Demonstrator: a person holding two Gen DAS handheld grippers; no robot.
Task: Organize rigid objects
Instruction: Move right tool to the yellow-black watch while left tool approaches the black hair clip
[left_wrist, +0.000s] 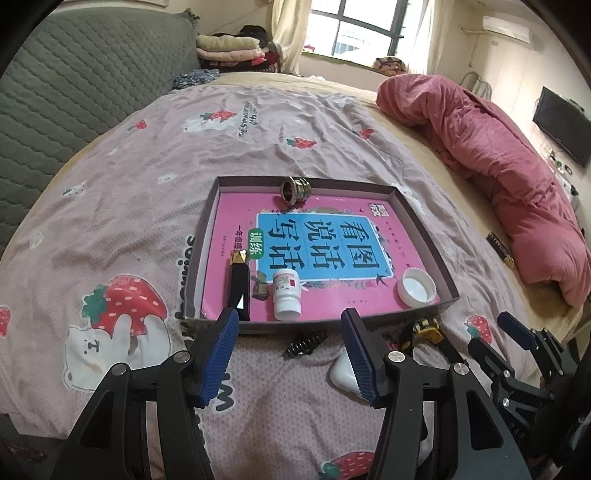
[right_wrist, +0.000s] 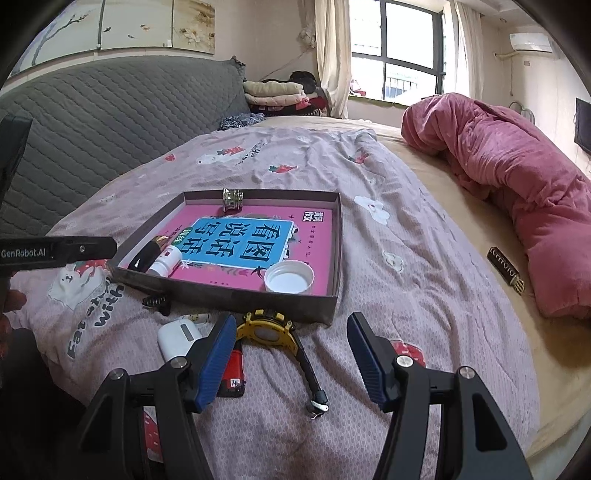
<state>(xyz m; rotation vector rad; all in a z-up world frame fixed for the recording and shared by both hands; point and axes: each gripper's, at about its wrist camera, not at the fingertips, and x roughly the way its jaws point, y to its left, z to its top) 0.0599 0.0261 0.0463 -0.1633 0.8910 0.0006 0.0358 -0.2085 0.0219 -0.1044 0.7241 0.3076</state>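
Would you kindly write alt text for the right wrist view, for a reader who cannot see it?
An open right hand-held gripper hovers over a bedsheet, above a yellow watch, a red lighter and a white earbud case. Beyond them a shallow box holds a pink book, a white lid and a small white bottle.

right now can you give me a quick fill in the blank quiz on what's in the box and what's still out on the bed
1. The white cap lies with its open side facing ____.
2. The small white bottle in the box lies on its ____.
3. The yellow watch lies ____ the box, on the bedsheet.
4. Both the left gripper and the right gripper hold ____.

Missing words: up; side; outside; nothing
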